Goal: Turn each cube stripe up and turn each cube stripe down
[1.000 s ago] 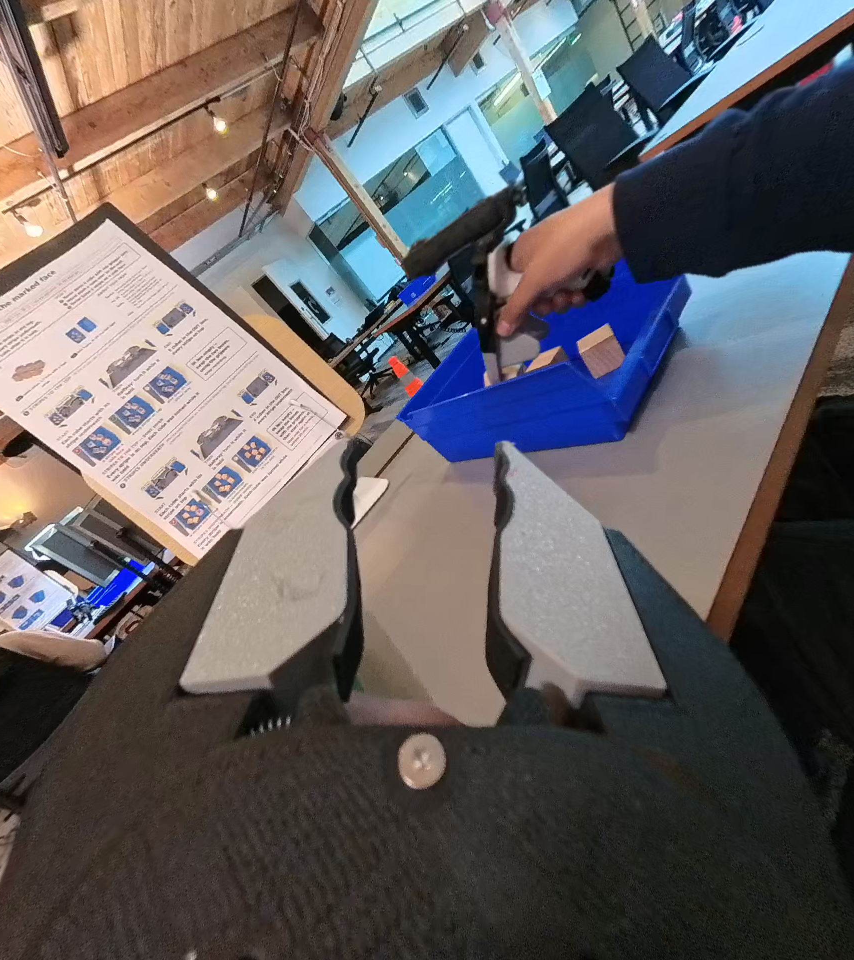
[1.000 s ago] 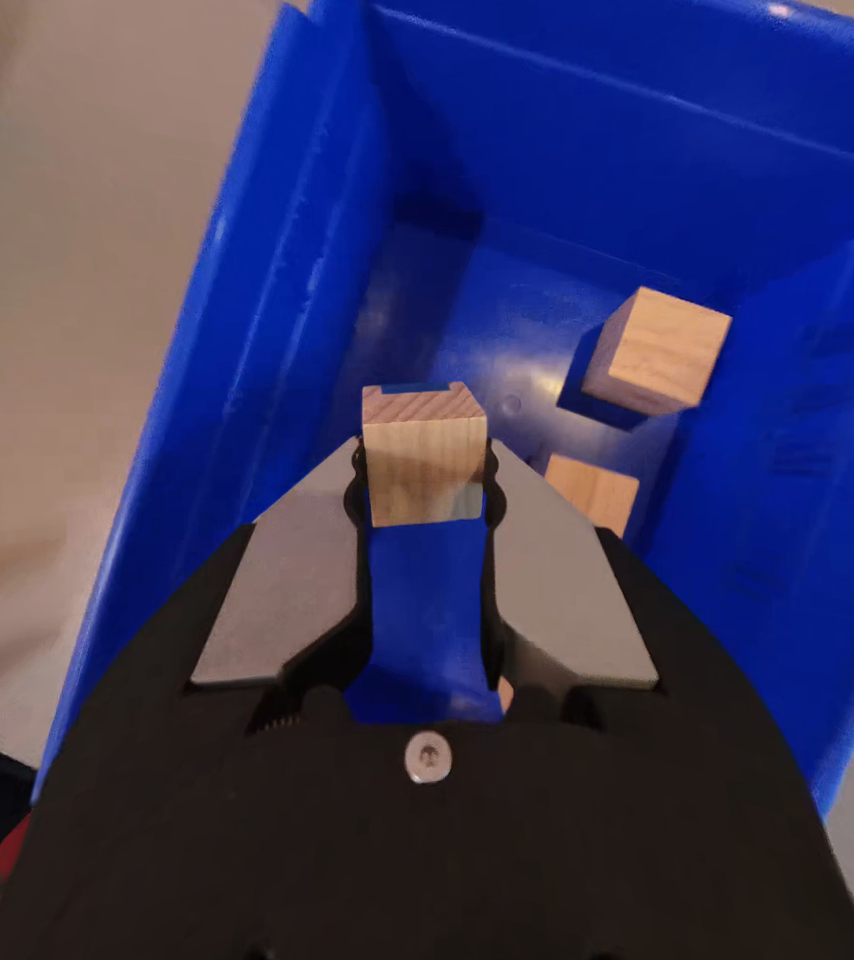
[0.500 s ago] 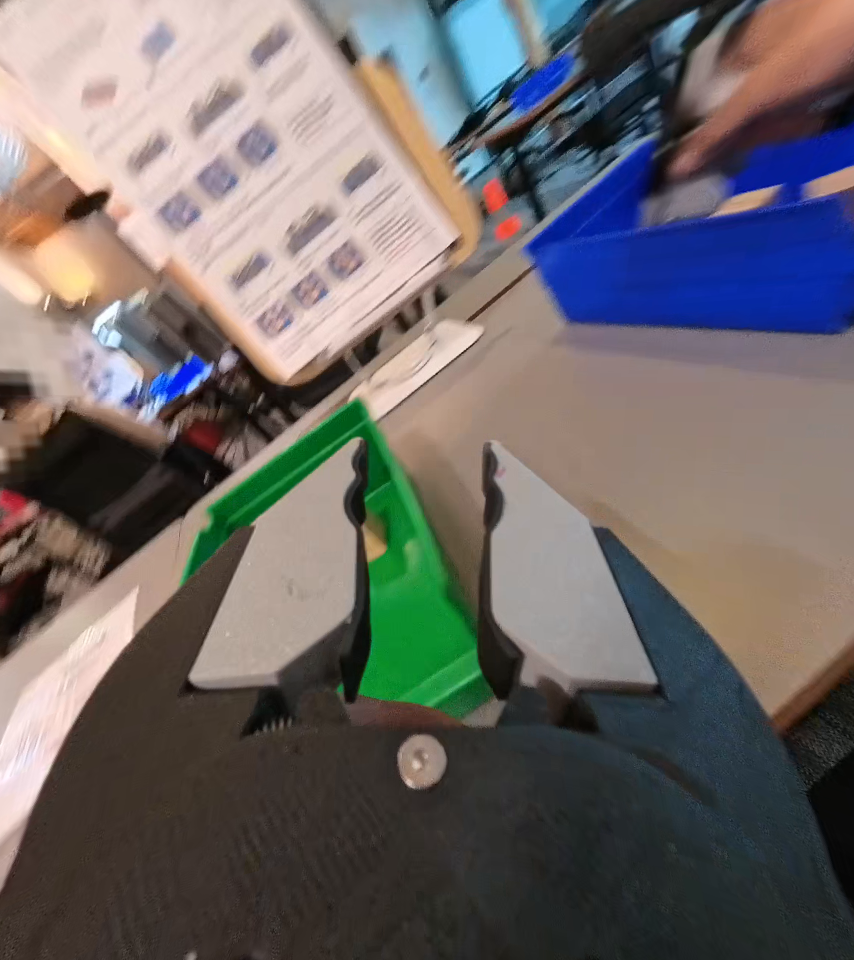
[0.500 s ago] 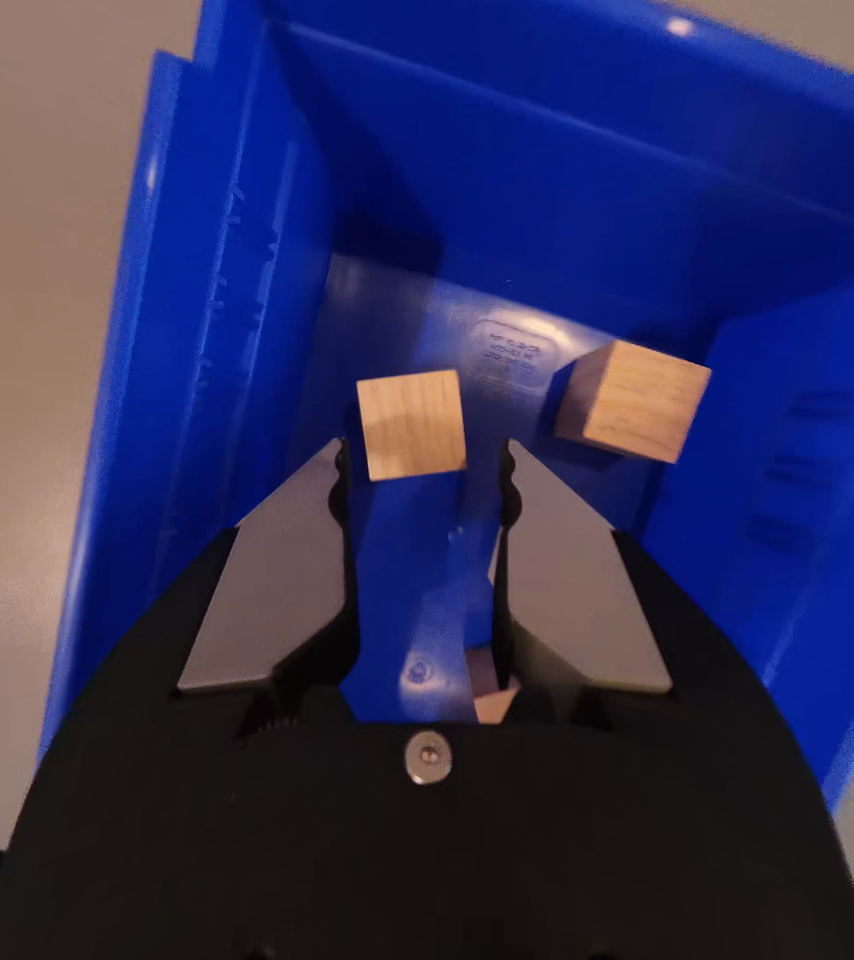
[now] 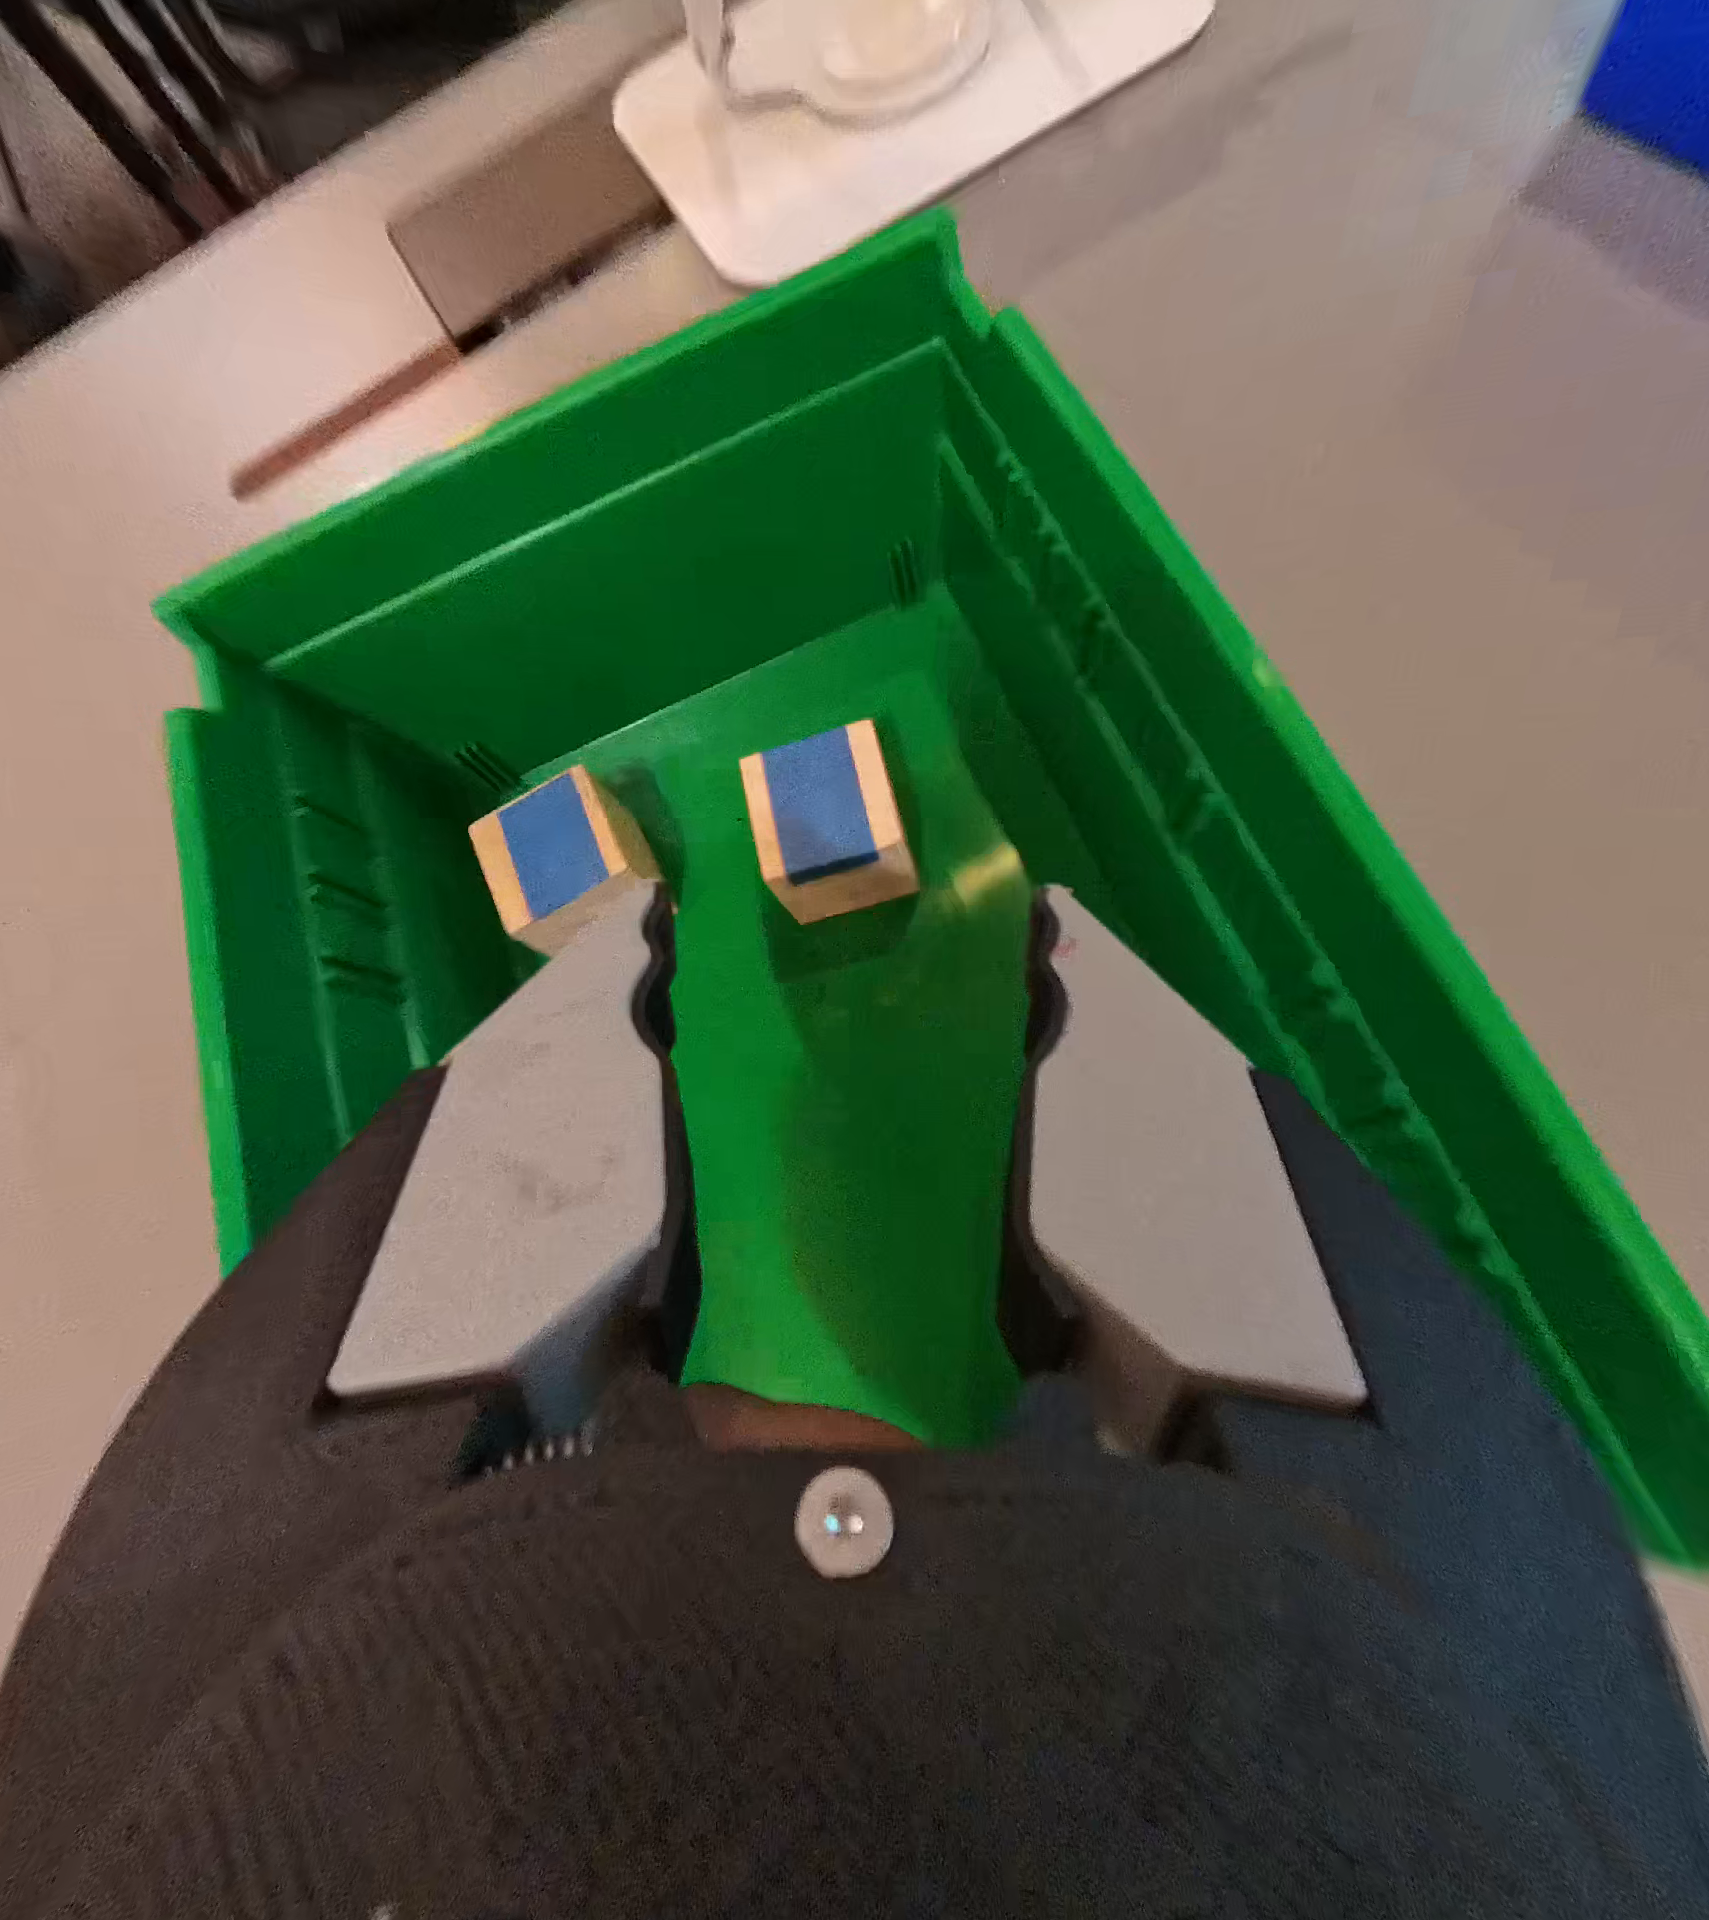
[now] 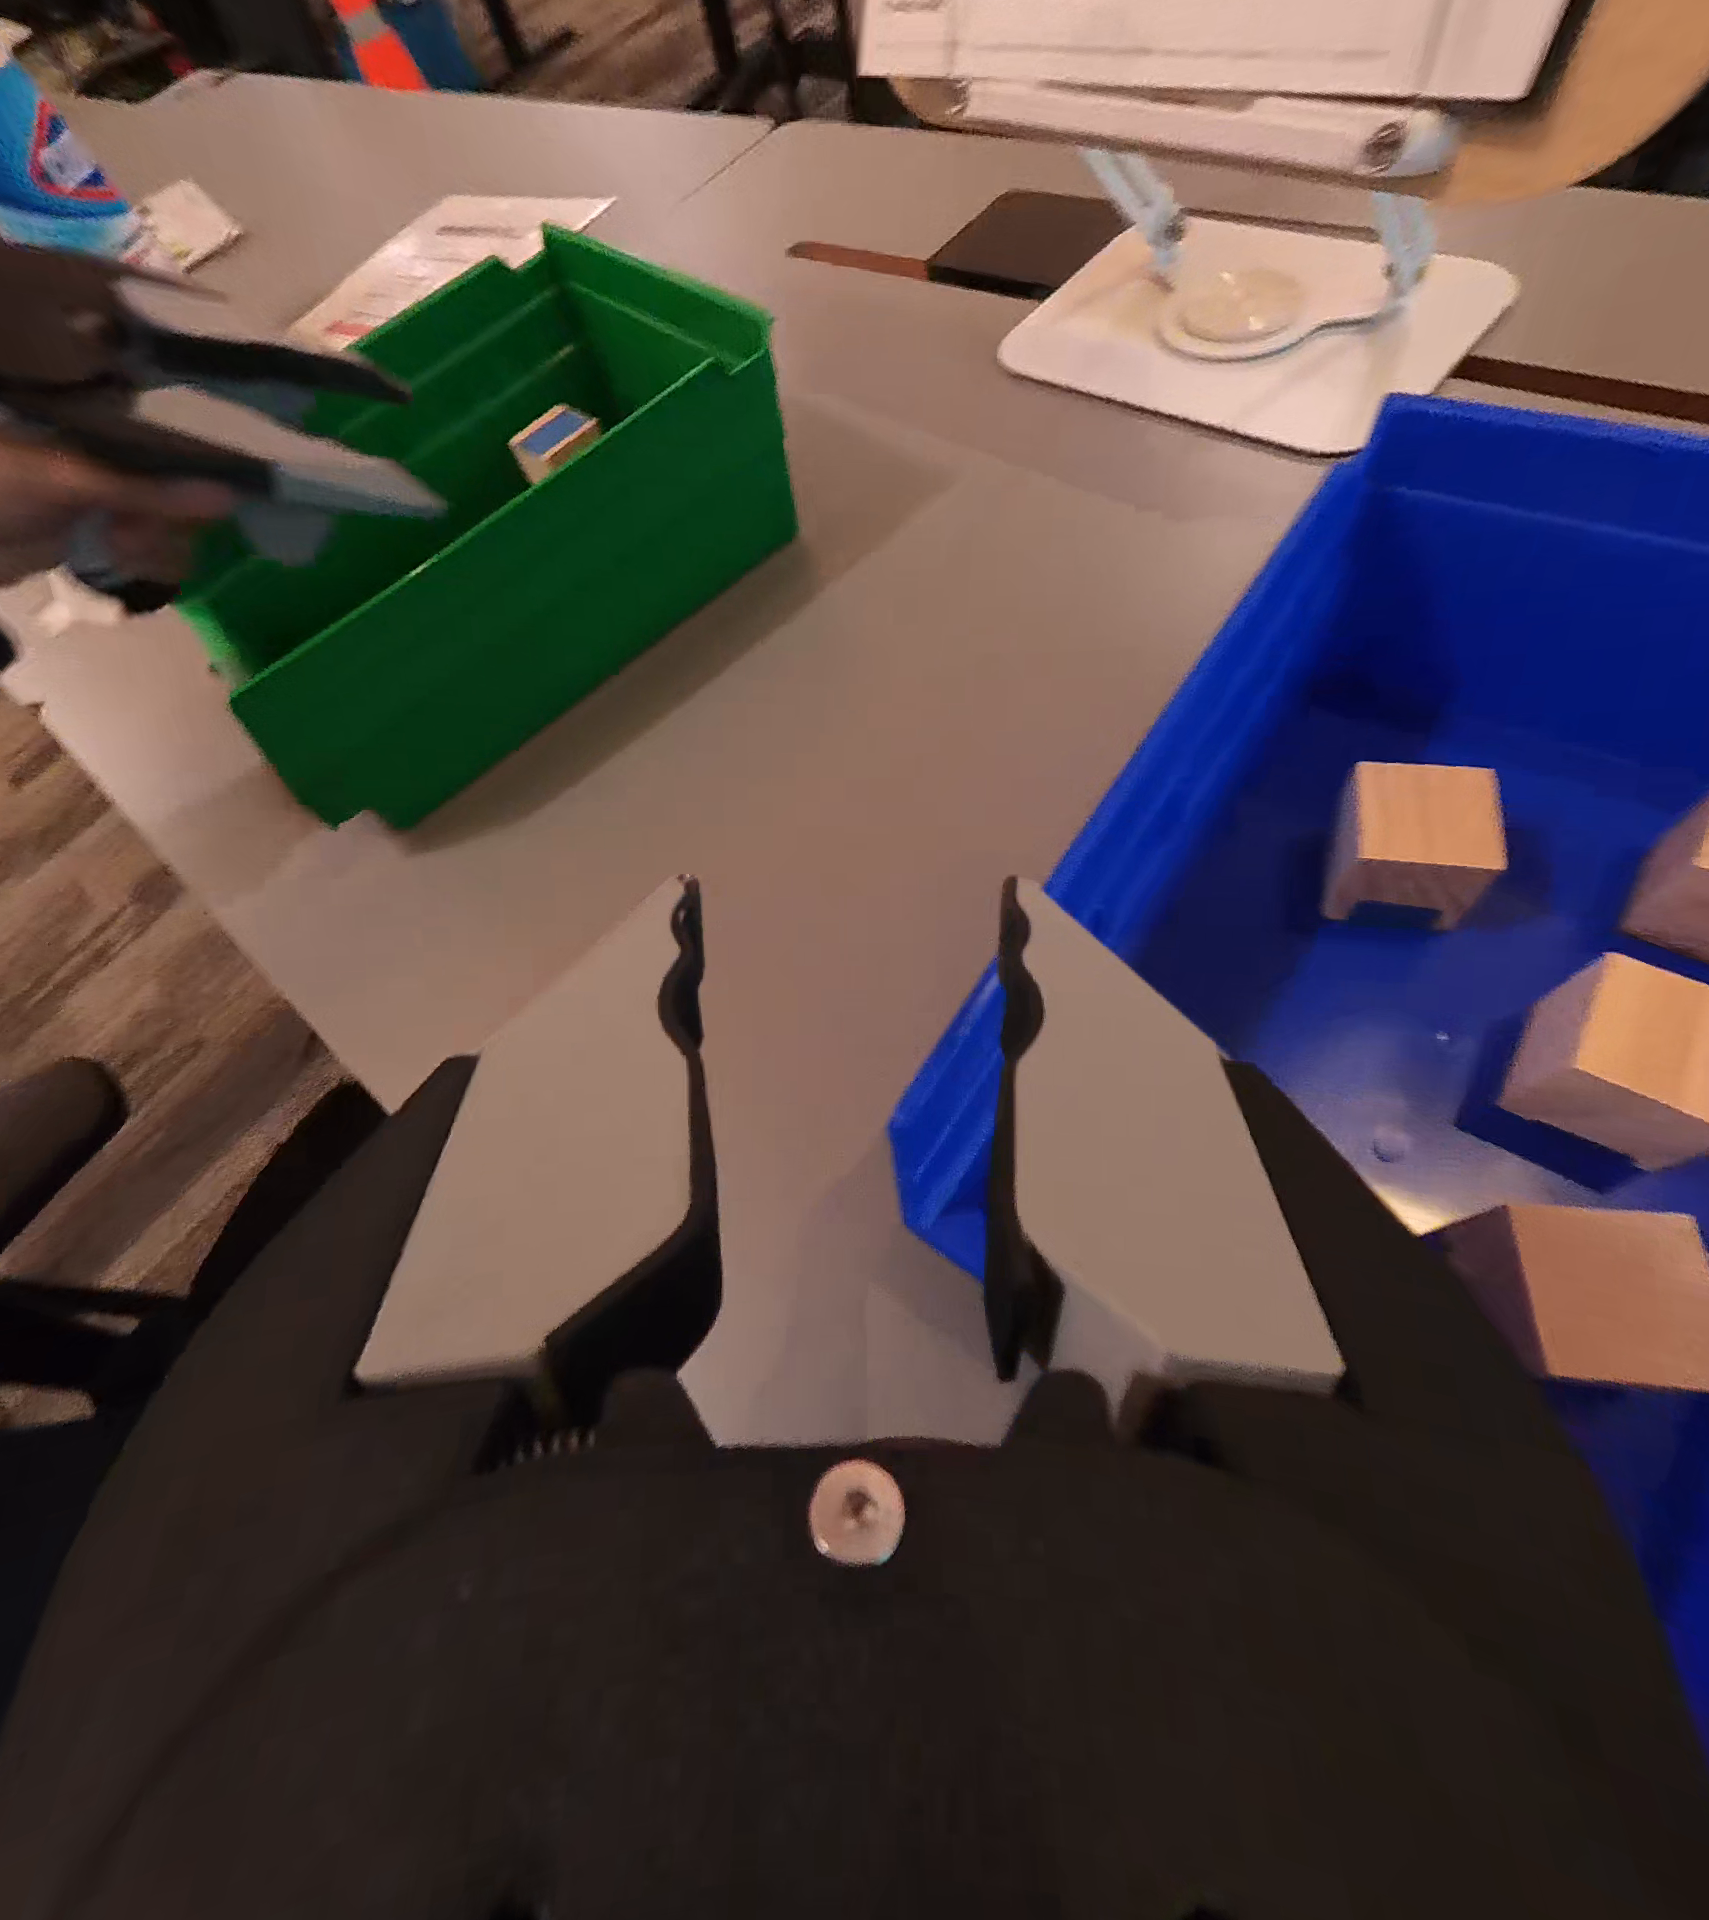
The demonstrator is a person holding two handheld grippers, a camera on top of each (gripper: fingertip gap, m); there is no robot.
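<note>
My left gripper [image 5: 850, 925] is open and empty, pointing down into the green bin [image 5: 621, 551]. Two wooden cubes stand on the bin floor, each with a blue stripe on its top face: one [image 5: 554, 847] by the left fingertip, one [image 5: 824, 821] just beyond the gap. My right gripper [image 6: 848, 894] is open and empty over the table, beside the blue bin [image 6: 1193, 727]. Several wooden cubes lie in that bin with plain faces up, such as one [image 6: 1416, 836] and another [image 6: 1650, 1049]. The right wrist view also shows the green bin [image 6: 538, 623], one striped cube [image 6: 554, 442] and the left gripper [image 6: 424, 452].
A white stand base [image 6: 1255, 332] holding a board with a paper sheet stands behind the bins. A black flat object [image 6: 1026, 244], a paper sheet [image 6: 445, 249] and a blue-and-white container [image 6: 29, 166] lie at the back. The table's near edge [image 6: 237, 883] runs left of my right gripper.
My left gripper swung from pointing across the room down into the green bin. My right gripper let go of its cube in the blue bin and pulled out to the left.
</note>
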